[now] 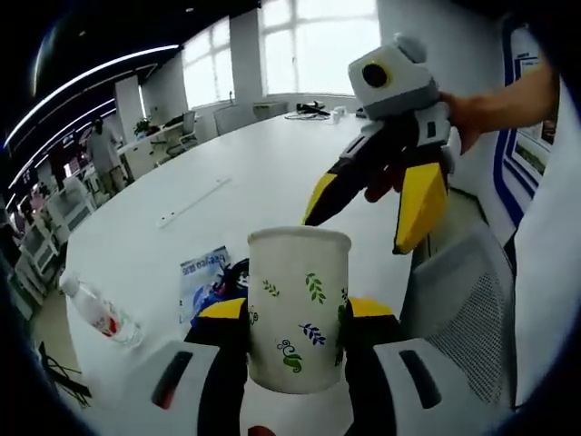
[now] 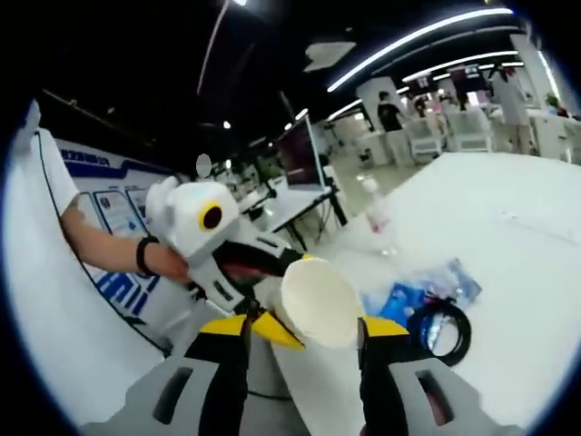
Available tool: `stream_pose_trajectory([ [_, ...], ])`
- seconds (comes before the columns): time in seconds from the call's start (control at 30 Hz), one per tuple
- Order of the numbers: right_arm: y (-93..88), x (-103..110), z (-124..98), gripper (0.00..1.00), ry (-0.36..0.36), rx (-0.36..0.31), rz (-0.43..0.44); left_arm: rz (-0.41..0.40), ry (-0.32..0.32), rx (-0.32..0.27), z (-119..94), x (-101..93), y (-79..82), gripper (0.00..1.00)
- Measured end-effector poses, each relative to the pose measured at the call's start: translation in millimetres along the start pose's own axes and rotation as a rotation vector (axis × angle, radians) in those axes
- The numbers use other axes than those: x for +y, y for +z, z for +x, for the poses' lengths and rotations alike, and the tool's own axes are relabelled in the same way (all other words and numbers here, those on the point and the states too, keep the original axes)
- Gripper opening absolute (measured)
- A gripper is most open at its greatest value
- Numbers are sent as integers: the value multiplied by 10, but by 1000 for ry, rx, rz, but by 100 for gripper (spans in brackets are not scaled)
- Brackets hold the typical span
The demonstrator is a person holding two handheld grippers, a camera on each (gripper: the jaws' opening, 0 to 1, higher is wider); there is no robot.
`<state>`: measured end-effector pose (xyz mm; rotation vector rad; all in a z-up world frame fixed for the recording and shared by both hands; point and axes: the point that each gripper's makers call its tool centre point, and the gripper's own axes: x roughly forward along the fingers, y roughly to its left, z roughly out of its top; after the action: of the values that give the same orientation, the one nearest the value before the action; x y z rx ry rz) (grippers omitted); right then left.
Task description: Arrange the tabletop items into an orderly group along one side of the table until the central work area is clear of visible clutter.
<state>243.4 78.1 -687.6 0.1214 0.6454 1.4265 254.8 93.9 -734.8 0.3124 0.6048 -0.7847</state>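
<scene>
Left gripper [image 1: 298, 320] pinches an upright leaf-printed paper cup [image 1: 299, 309] above the white table [image 1: 263, 173]; right gripper [image 1: 377, 213], jaws spread and empty, hovers just beyond the cup's rim.

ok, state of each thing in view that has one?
paper cup: upright, clamped between the left gripper's jaws, lifted.
left gripper: shut on the paper cup.
right gripper: open, empty, beside the cup.
water bottle: lying on its side on the table.
black cable: coiled on the table.
blue packet: lying flat.
</scene>
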Motion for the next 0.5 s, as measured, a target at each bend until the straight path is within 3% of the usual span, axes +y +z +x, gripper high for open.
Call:
stream_pose_trajectory([
  [0.5, -47, 151, 118, 23, 73, 1, 17, 62, -45, 10, 29, -312, 132, 40],
])
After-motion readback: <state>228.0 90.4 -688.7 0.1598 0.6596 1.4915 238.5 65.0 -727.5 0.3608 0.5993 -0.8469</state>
